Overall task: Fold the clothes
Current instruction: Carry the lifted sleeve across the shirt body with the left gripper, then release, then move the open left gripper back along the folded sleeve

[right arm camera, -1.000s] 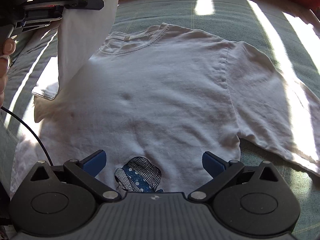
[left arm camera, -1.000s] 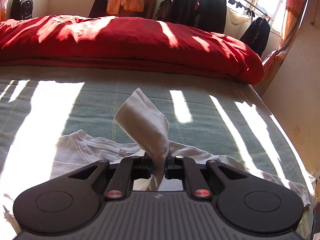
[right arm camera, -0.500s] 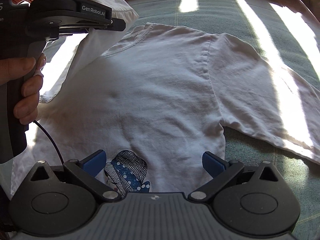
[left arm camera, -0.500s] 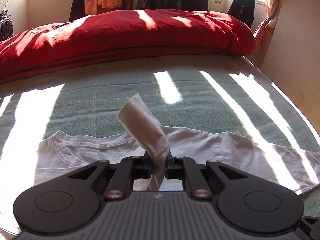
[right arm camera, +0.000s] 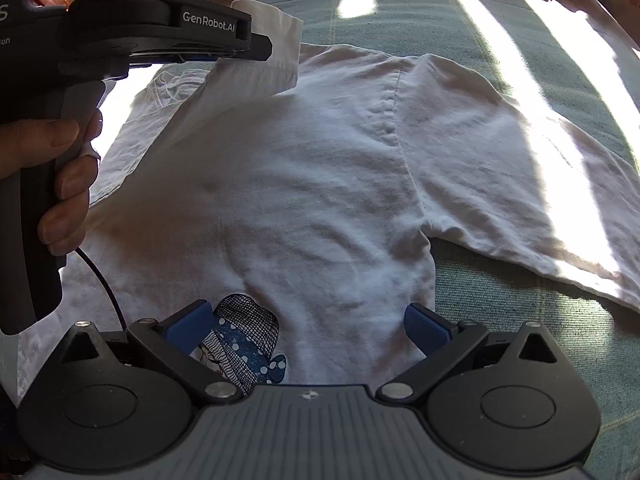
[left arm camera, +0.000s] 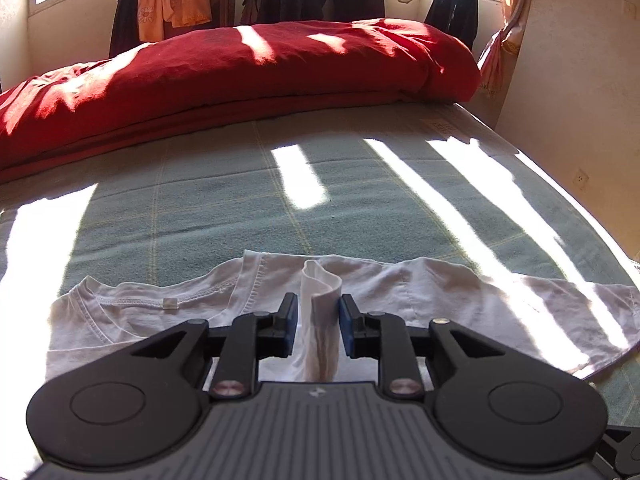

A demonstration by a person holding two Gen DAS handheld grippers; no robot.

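Left tongs (left arm camera: pixel 318 316) lowered, opening; sleeve (left arm camera: pixel 320 312) loose between jaws.

Soft white cotton shirt (right arm camera: pixel 304 184) on matt, woven green blanket (left arm camera: pixel 224 216).

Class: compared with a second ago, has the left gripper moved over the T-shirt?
Yes. In the right wrist view the left gripper has shifted rightward, across the T-shirt collar, carrying the sleeve.
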